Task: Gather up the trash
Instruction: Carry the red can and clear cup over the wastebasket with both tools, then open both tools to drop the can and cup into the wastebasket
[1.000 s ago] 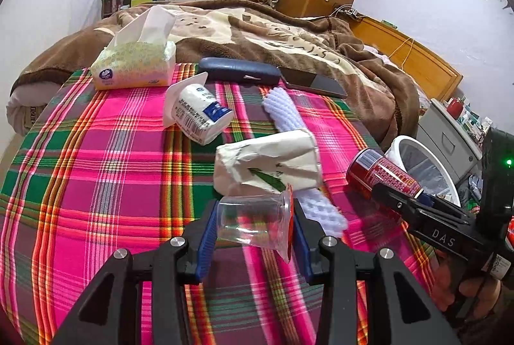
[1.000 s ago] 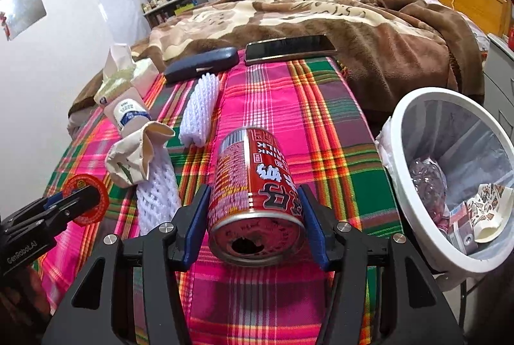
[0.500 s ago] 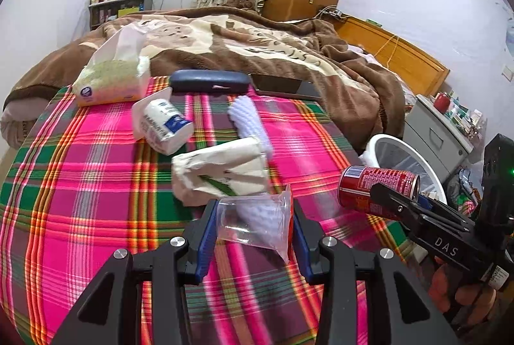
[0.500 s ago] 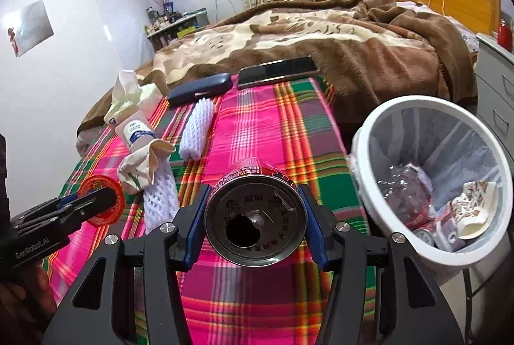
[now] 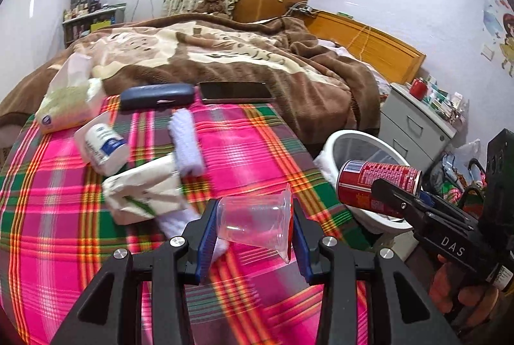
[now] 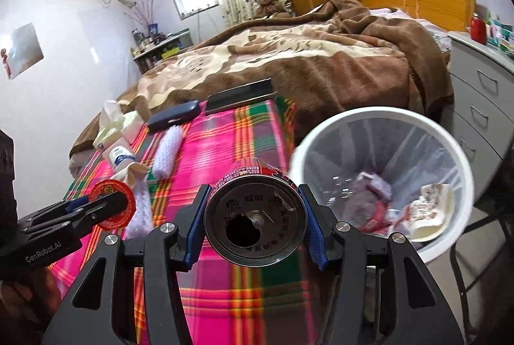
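Note:
My left gripper [image 5: 250, 227] is shut on a clear plastic cup [image 5: 253, 221] with a red rim, held above the plaid cloth; it also shows in the right wrist view [image 6: 110, 205]. My right gripper [image 6: 255, 222] is shut on a red drink can [image 6: 255, 219], held on its side beside the rim of the white trash bin [image 6: 321, 136]; the can also shows in the left wrist view [image 5: 376, 184], in front of the bin [image 5: 334, 142]. The bin holds crumpled wrappers and paper.
On the plaid cloth [image 5: 250, 149] lie a crumpled paper bag [image 5: 144, 189], white foam netting [image 5: 186, 142], a white bottle [image 5: 102, 145], a tissue pack [image 5: 69, 105], a dark case [image 5: 157, 95] and a phone [image 5: 236, 91]. A grey drawer unit [image 6: 482, 100] stands behind the bin.
Both grippers have lifted and swung right toward the bin. The can has tilted from upright to lying on its side, and now sits at the bin's rim.

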The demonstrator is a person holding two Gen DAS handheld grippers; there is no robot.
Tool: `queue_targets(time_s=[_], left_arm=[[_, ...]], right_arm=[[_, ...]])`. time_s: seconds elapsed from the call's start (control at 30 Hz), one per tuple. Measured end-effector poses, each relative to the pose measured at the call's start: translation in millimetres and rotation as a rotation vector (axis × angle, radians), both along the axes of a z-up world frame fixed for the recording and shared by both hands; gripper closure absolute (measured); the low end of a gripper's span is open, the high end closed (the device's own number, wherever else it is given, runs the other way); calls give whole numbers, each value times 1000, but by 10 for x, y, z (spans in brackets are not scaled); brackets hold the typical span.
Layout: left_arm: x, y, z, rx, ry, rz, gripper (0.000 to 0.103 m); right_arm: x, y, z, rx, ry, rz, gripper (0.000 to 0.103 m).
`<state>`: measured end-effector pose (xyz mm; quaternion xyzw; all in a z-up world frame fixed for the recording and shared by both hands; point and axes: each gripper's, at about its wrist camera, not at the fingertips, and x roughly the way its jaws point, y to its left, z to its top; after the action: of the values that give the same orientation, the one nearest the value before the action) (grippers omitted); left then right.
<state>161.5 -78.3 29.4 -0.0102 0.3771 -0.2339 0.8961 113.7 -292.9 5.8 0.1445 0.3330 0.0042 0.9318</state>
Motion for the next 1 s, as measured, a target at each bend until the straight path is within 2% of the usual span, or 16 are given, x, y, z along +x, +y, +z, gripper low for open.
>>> queue_targets(time_s=[0.3, 0.43, 0.8, 1.0], left_arm=[[-54, -632, 115, 42, -45, -87, 61], [-54, -941, 135, 35, -42, -137, 61], [-54, -1666, 48, 48, -33, -256, 61], [63, -1978, -32, 51, -6, -293, 61]], right_arm=[[-131, -460, 60, -11, -11, -90, 49], [-163, -659, 57, -26, -1, -128, 49], [-114, -1097, -83, -42, 74, -197, 49], [-45, -1246, -157, -58, 120, -193, 49]])
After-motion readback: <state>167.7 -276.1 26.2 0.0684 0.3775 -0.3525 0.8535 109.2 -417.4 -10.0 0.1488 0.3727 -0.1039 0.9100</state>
